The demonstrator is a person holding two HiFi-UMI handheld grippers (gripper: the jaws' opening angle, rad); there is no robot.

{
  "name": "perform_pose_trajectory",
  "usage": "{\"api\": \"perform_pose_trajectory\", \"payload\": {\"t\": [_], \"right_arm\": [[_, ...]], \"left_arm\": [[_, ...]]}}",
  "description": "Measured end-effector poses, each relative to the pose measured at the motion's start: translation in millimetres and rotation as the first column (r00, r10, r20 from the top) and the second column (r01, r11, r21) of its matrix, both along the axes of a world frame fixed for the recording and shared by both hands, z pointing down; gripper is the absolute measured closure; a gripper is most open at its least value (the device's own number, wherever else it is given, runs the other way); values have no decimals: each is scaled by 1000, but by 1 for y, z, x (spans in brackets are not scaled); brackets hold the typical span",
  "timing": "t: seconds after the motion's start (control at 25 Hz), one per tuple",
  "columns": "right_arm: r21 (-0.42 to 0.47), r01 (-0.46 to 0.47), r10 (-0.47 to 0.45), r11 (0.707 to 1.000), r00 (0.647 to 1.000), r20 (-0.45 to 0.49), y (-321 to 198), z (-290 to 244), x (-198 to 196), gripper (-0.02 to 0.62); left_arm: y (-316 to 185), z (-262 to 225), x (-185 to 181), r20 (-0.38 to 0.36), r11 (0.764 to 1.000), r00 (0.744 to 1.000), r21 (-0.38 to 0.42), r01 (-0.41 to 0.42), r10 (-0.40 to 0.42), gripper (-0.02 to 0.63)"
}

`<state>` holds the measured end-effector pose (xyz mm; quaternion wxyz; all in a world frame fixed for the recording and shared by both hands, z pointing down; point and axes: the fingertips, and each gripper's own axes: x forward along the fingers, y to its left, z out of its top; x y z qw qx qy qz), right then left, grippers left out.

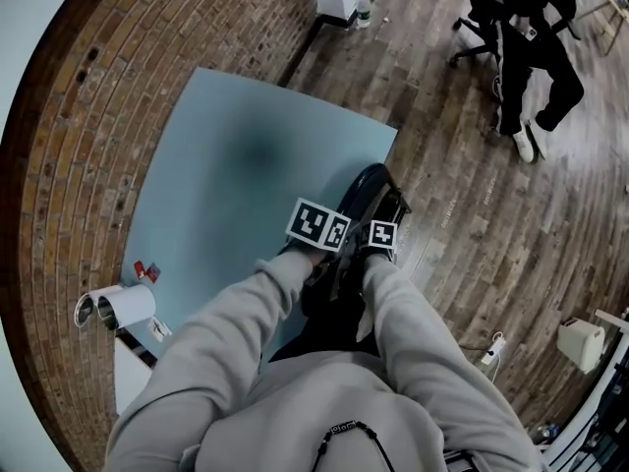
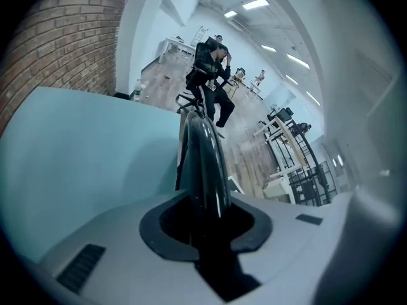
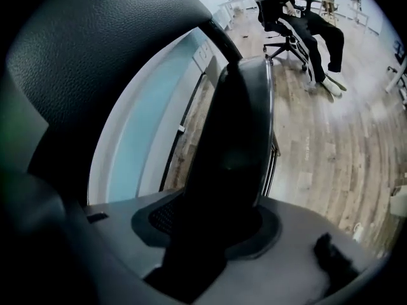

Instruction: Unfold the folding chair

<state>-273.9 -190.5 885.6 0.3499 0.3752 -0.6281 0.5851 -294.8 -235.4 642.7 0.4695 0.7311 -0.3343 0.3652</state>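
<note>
Both clamped atop the folded chair, left gripper on its thin edge, right gripper on the padded part beside it (probably for prying these apart).

Folding chair right of panel; brick wall left.

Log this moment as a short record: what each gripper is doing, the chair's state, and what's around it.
Left gripper: shut on the thin glossy edge of the folding chair
Right gripper: shut on a thicker padded part of it
Chair state: folded, not yet opened
Beside it: light blue panel, brick wall
Floor: wood planks
Background: person seated on an office chair
</note>
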Motion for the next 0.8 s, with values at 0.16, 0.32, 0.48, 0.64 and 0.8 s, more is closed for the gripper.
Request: {"api": "perform_pose_trajectory", "payload": {"t": [0.16, 0.32, 0.48, 0.64, 0.8], "right_arm": [[-3, 66, -66, 998, 998, -24, 11, -12, 41, 423], [-47, 22, -18, 999, 996, 83, 35, -17, 86, 449], [-57, 26, -16, 998, 984, 176, 58, -19, 132, 457], [-73, 1, 18, 997, 967, 253, 78, -21, 177, 462], [-98, -40, 71, 994, 939, 337, 103, -17, 220, 469]], "left_arm": [[3, -4, 19, -9, 1000, 1000, 5, 2, -2, 516], [12, -4, 28, 25, 1000, 999, 14, 19, -20, 529], [35, -10, 64, 23, 1000, 1000, 23, 0, -1, 528], [52, -15, 107, 28, 999, 1000, 40, -12, 11, 526], [69, -14, 138, 38, 999, 999, 29, -29, 28, 526]]}}
